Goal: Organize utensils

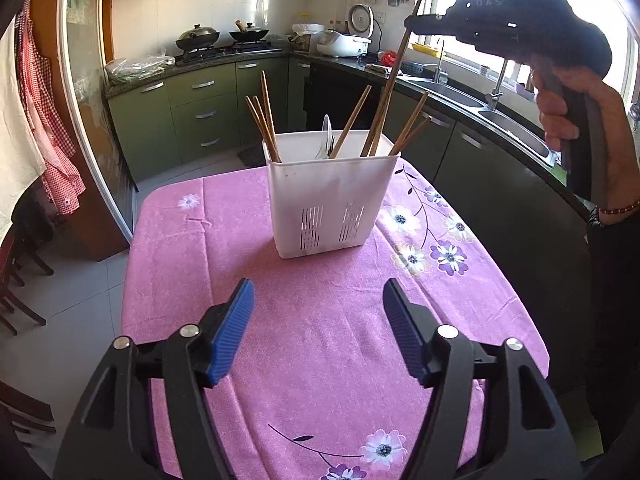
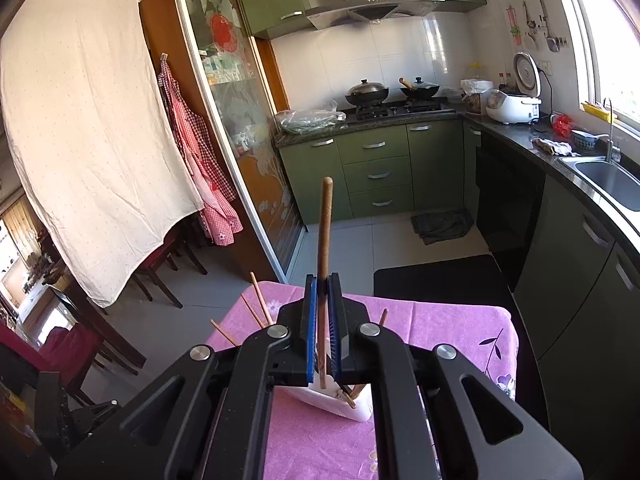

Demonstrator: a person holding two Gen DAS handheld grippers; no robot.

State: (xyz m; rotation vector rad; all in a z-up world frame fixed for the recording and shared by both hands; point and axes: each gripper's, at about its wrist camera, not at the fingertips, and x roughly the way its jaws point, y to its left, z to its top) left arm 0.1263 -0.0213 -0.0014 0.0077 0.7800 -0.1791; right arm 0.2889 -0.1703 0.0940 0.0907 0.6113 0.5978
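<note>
The right gripper (image 2: 322, 300), raised above the white utensil holder (image 1: 328, 200), is clamped on a long brown chopstick (image 2: 324, 236) whose lower end dips into the holder. The left gripper (image 1: 318, 320) hovers wide apart and empty in front of the holder. More chopsticks (image 1: 264, 124) and what may be a white spoon (image 1: 327, 132) stand inside the holder, on the pink floral tablecloth (image 1: 320, 360).

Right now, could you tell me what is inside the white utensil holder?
The white utensil holder holds several wooden chopsticks leaning on its rim, plus a white spoon handle. Its opaque walls hide whatever lies lower down.
</note>
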